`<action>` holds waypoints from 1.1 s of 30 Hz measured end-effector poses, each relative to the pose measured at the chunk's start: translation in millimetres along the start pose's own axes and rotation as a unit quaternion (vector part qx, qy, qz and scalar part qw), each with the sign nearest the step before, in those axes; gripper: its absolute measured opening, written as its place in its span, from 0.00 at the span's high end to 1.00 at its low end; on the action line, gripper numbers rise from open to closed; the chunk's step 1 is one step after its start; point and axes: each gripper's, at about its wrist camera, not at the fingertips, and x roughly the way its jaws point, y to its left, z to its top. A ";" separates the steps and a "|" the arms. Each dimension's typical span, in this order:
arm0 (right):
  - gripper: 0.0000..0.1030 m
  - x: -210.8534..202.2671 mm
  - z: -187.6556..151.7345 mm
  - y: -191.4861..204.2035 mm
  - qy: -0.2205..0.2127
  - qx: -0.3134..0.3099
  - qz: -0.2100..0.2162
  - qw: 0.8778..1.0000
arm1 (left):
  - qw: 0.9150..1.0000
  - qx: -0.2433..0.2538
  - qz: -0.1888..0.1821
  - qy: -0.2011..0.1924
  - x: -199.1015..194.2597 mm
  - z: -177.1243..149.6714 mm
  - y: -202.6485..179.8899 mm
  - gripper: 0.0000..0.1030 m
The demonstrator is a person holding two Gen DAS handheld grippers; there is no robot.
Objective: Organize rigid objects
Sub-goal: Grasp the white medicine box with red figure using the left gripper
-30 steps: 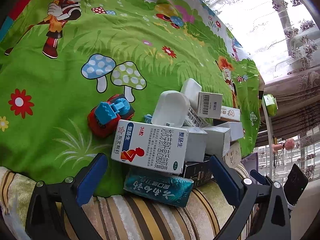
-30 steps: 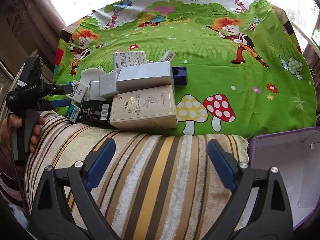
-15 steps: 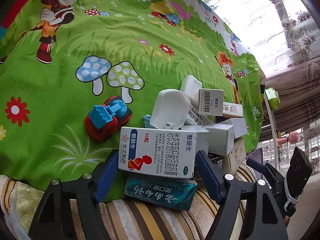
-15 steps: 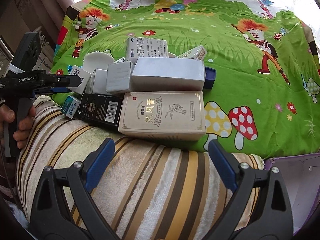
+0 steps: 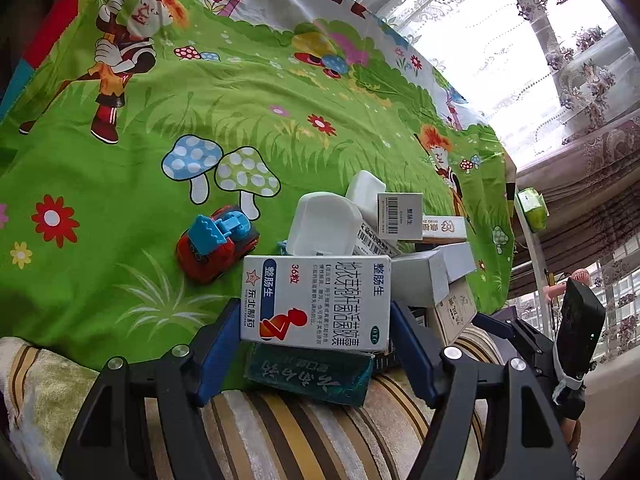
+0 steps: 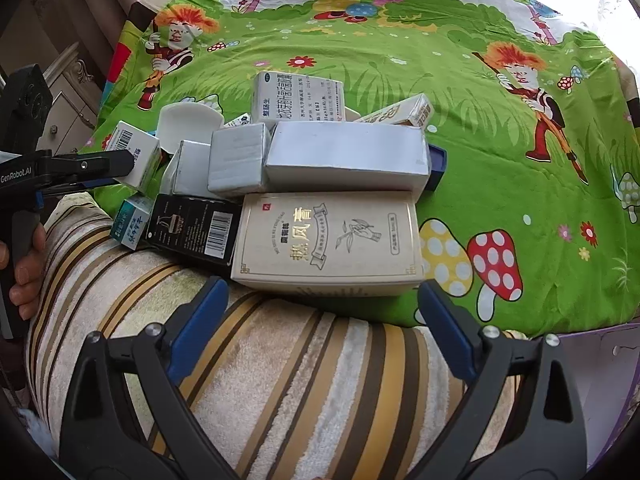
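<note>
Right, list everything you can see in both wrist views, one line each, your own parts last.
medicine box: 1, white and blue, between the left gripper's fingers, atop the pile
teal box: 1, under the medicine box, on the striped towel's edge
cream box: 1, pile's near edge, ahead of the right gripper
black box: 1, left of the cream box
grey boxes: several, mid-pile
white tub: 1, behind the medicine box
toy truck: 1, red and blue, left of the pile
cartoon cloth: 1, green, under everything
striped towel: 1, beige-brown, nearest
purple box: 1, open, far right
left gripper: closed on the medicine box
right gripper: open, holding nothing
</note>
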 end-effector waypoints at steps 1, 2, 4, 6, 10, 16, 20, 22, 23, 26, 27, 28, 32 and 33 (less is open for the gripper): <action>0.06 -2.0 -0.5 0.6 -0.004 -0.001 -0.001 1.000 | 1.000 0.002 -0.001 -0.006 -2.9 -1.4 -1.4 0.29; 0.06 -4.0 -0.7 1.1 -0.009 -0.002 0.000 1.000 | 1.000 0.004 -0.001 -0.011 -5.5 -2.8 -2.6 0.29; 0.03 -5.6 -0.2 3.1 -0.013 -0.006 0.001 1.000 | 1.000 0.007 -0.001 -0.021 -10.4 -5.2 -4.4 0.29; 0.02 -3.1 1.4 5.7 -0.010 -0.012 -0.002 1.000 | 0.999 0.010 0.001 -0.032 -14.2 -7.0 -8.5 0.29; 0.01 1.1 5.7 6.7 -0.010 -0.014 -0.008 1.000 | 0.998 0.021 -0.003 -0.051 -21.5 -11.4 -17.4 0.29; 0.01 -2.8 6.2 8.5 -0.021 -0.020 -0.015 0.999 | 0.998 0.028 -0.008 -0.064 -26.4 -18.0 -23.5 0.29; 0.00 4.3 8.6 8.8 -0.005 -0.030 -0.022 0.999 | 0.997 0.032 -0.008 -0.066 -27.0 -19.6 -25.1 0.29; 0.00 5.6 10.5 9.3 -0.004 -0.037 -0.025 0.999 | 0.997 0.033 -0.010 -0.067 -27.5 -20.4 -25.6 0.29; 0.00 6.9 11.3 9.5 -0.002 -0.040 -0.027 0.999 | 0.997 0.033 -0.011 -0.067 -27.6 -20.7 -25.4 0.29; 0.00 10.5 13.6 9.2 0.001 -0.046 -0.037 0.998 | 0.997 0.033 -0.011 -0.066 -27.7 -20.7 -25.6 0.29; 0.00 10.8 14.1 8.5 0.001 -0.046 -0.038 0.998 | 0.997 0.034 -0.011 -0.067 -27.7 -20.5 -25.5 0.29; 0.00 11.3 14.7 7.8 0.000 -0.046 -0.040 0.998 | 0.997 0.034 -0.011 -0.067 -27.7 -21.1 -25.8 0.29; 0.00 8.7 14.0 5.8 -0.004 -0.040 -0.037 0.998 | 0.997 0.037 -0.013 -0.067 -27.7 -24.0 -28.1 0.29; 0.00 7.3 13.7 4.6 -0.006 -0.038 -0.039 0.998 | 0.997 0.038 -0.014 -0.067 -27.8 -24.9 -28.5 0.29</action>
